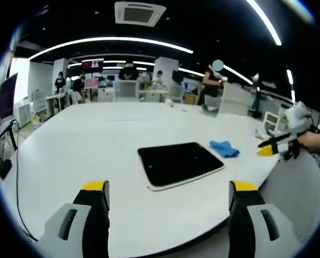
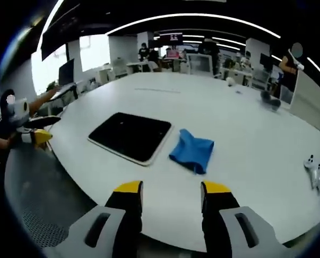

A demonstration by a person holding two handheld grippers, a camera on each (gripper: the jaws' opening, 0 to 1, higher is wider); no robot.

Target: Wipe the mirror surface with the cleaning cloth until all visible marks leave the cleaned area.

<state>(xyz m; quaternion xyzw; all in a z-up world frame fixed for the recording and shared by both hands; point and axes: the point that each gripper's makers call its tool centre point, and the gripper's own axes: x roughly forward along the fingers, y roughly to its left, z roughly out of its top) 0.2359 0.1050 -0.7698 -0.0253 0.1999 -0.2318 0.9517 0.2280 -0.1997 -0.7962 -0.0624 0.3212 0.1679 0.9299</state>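
A dark rectangular mirror (image 1: 178,163) with a pale rim lies flat on the big white table (image 1: 95,140). Just right of it sits a crumpled blue cloth (image 1: 224,148). My left gripper (image 1: 169,187) stands wide open over the table's near edge, short of the mirror, with nothing between its jaws. The right gripper (image 1: 275,146) hangs off the table's right edge, held by a hand. In the right gripper view the mirror (image 2: 130,136) is left of the cloth (image 2: 192,152). My right gripper (image 2: 172,188) is open and empty, just short of the cloth. The left gripper (image 2: 35,135) shows far left.
A black cable (image 1: 17,177) runs down the table's left side. A small white object (image 2: 315,169) lies near the table's right edge, and a dark item (image 2: 270,99) sits further back. Desks, screens and several people stand in the background.
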